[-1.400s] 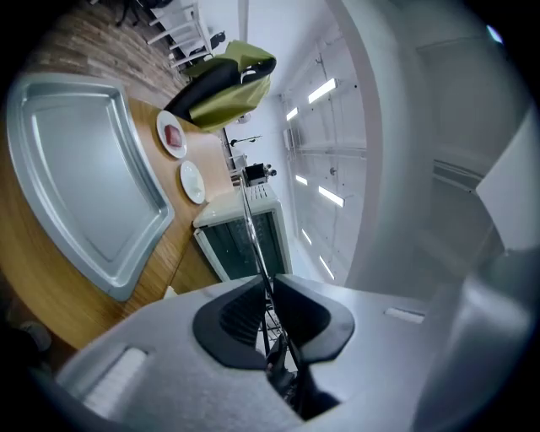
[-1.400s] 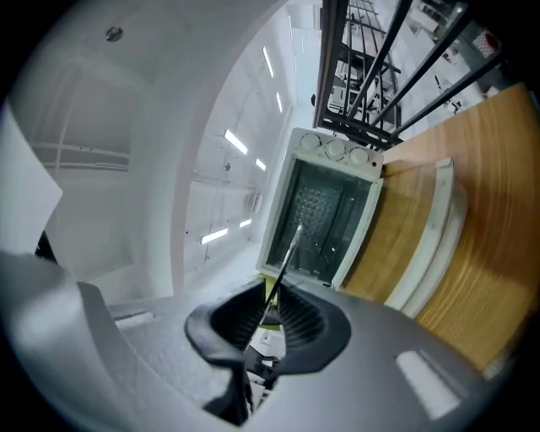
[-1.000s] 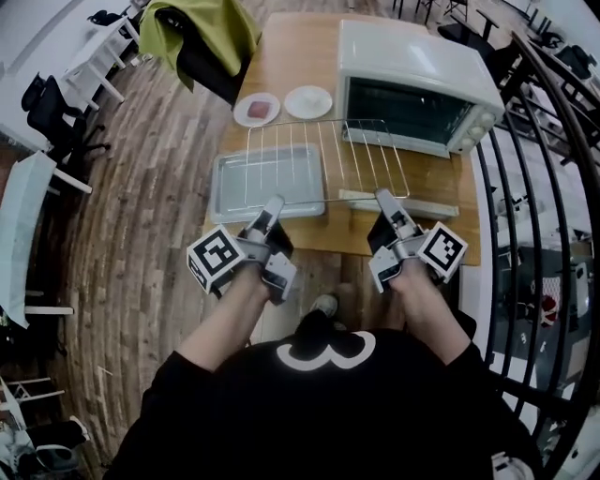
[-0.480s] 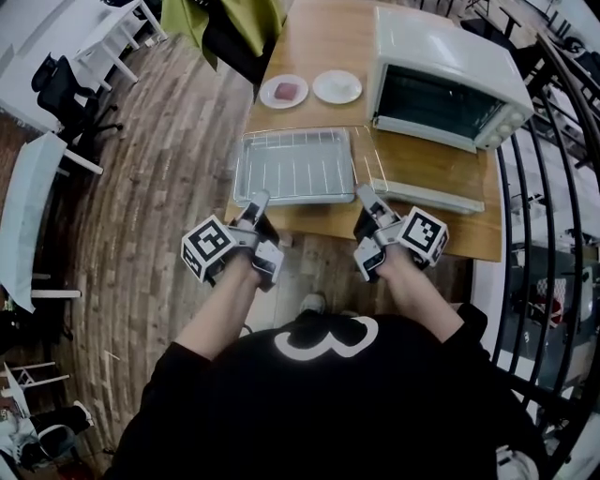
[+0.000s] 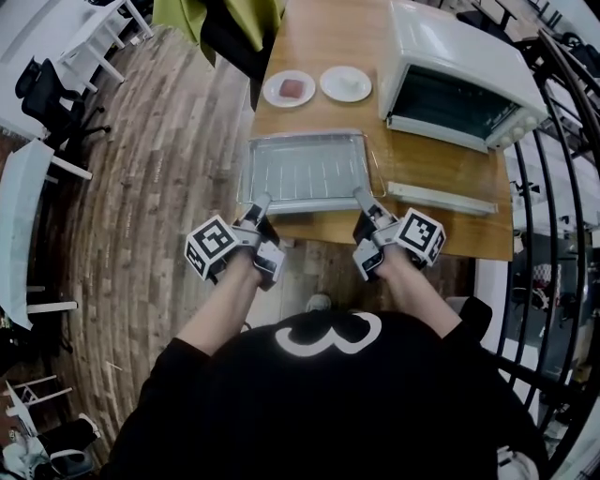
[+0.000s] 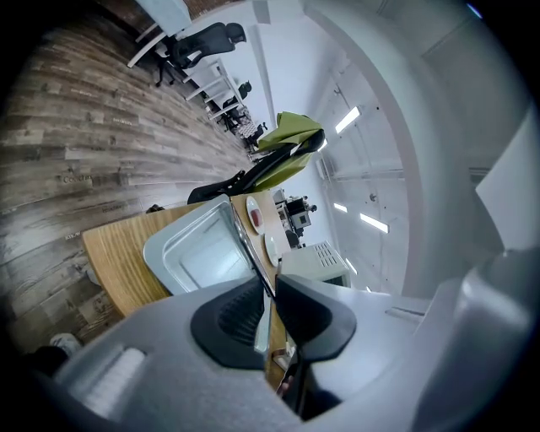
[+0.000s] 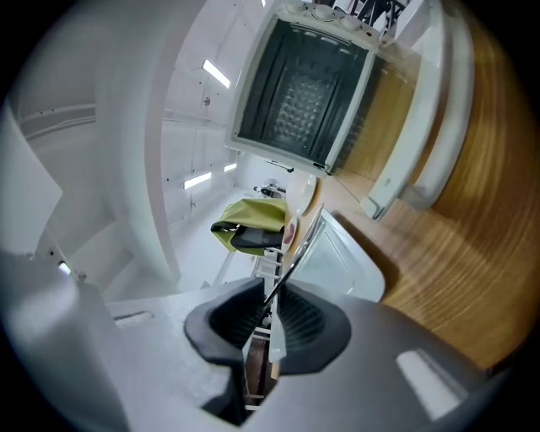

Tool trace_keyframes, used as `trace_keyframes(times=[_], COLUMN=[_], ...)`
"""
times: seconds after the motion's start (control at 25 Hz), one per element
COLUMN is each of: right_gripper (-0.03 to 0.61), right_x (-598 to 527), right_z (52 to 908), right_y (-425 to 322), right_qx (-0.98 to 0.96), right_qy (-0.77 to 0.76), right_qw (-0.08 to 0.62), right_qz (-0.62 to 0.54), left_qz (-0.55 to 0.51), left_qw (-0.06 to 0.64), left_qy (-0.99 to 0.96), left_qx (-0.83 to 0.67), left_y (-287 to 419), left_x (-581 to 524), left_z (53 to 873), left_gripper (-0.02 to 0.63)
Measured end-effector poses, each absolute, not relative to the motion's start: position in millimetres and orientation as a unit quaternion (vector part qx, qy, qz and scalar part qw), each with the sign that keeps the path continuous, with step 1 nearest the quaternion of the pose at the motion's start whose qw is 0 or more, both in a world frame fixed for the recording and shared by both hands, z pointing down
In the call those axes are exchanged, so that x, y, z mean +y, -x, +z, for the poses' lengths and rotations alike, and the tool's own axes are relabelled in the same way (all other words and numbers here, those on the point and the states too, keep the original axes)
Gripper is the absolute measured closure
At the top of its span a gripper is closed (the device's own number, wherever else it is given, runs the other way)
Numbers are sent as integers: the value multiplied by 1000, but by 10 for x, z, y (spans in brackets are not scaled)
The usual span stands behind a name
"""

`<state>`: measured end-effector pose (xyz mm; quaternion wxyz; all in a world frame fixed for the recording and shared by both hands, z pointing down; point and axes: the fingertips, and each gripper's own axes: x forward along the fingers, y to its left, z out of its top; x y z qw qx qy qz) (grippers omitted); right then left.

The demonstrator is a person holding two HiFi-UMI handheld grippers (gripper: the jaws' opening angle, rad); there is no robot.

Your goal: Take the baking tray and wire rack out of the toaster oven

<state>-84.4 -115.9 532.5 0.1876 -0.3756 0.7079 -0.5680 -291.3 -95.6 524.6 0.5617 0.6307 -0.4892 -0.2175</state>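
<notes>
The wire rack lies level over the grey baking tray on the wooden table, left of the toaster oven. My left gripper is shut on the rack's near left edge, and my right gripper is shut on its near right edge. In the left gripper view the rack's thin wire runs between the pads of the left gripper, with the tray beyond. In the right gripper view the rack wire sits pinched in the right gripper, beside the tray.
The oven's door hangs open and flat toward the table's near edge, and the dark cavity shows. Two small plates stand behind the tray. A chair with green cloth is at the far end. A black railing runs along the right.
Both grippers carried the wire rack left and down, from in front of the open oven door to over the baking tray. They keep hold of it.
</notes>
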Motion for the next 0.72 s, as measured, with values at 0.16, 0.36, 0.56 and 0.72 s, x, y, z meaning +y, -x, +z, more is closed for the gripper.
trace_keyframes(times=[0.16,0.36,0.56,0.72], right_gripper=[529,529,522,517], right_x=[-1187,-1170,-1164,-1112], right_z=[5401,5577,5803,5942], right_y=[962,1050,1048,1060], right_qx=[712,701,689,682], right_qy=[378,384,392,396], right_qw=[176,160,131,104], right_qz=[-565,-579,-596,-606], left_qz=[-216,-205,-175,-153], left_qw=[574,591,615,628], left_qy=[-627,-619,-605,-601], left_qx=[-480,-475,-474,-469], left_y=[3022,3111,3096,3096], left_x=[-975,-952,-935,-904], left_z=[5379,5561,5794,5929], left_gripper=[565,563,557,555])
